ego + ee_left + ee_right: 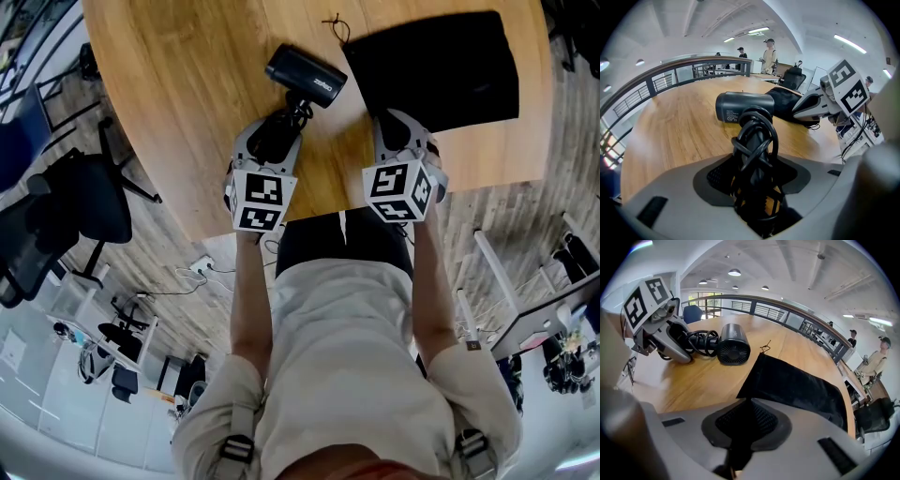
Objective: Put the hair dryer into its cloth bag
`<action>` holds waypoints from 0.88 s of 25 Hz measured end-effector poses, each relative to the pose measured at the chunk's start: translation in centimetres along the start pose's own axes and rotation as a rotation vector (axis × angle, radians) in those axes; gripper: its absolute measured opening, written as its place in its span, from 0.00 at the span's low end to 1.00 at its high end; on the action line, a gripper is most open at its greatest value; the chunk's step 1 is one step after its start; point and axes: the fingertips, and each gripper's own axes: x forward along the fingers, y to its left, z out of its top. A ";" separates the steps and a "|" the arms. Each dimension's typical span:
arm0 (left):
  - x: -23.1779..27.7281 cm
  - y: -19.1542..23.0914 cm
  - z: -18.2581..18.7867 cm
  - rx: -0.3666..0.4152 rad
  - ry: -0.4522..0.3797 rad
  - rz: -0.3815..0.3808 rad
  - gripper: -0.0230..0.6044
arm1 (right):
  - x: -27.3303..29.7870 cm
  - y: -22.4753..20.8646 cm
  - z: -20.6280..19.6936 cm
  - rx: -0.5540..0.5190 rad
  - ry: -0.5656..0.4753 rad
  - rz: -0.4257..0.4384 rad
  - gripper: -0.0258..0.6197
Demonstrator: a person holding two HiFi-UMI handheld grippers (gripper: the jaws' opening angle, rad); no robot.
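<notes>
Head view: hair dryer [305,75] lies on the wooden surface [187,94], barrel far from the person, handle pointing back toward them. Cord [295,114] is wrapped in loops round the handle. Left gripper [274,133] is on that wrapped handle. Black cloth bag [441,66] lies flat just right of the dryer, not touching it, with its drawstring [335,23] at the far left corner. Right gripper [398,127] has its tips at the bag's near left edge. Office chair [84,202] on the floor at left.

Left gripper view: jaws stand fairly wide and are clamped on the cord-wrapped handle [757,140], which fills the gap. Dryer barrel [740,107] lies crosswise beyond, label side facing the camera. Bag [783,101] lies behind it at right, with the other gripper [799,110] resting at its edge. Railing [670,77] and people stand far back.

Right gripper view: jaws are drawn together, with no gap between the pads. The bag's near corner [797,385] runs right up to the tips; cannot tell if any cloth is pinched. Dryer [733,350] sits left of the bag, grille end facing the camera, its handle in the left gripper [686,345].
</notes>
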 end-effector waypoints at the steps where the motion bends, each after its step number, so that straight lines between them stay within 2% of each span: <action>1: 0.0 0.0 0.0 0.002 0.000 -0.001 0.43 | 0.2 0.0 -0.2 -0.007 0.007 0.005 0.10; 4: -0.1 0.0 0.0 0.006 -0.001 -0.004 0.43 | 0.4 0.1 -0.4 0.002 0.015 0.027 0.09; 7: -0.1 0.0 0.0 0.008 0.001 -0.006 0.43 | -0.3 -0.3 0.2 0.054 -0.007 0.038 0.08; 14: -0.1 0.0 -0.1 0.011 0.007 -0.016 0.43 | -2.5 -1.6 2.2 0.131 -0.092 0.017 0.08; 22: -0.5 -0.9 -0.2 0.048 0.018 -0.038 0.43 | -4.6 -3.7 3.6 0.186 -0.158 -0.015 0.08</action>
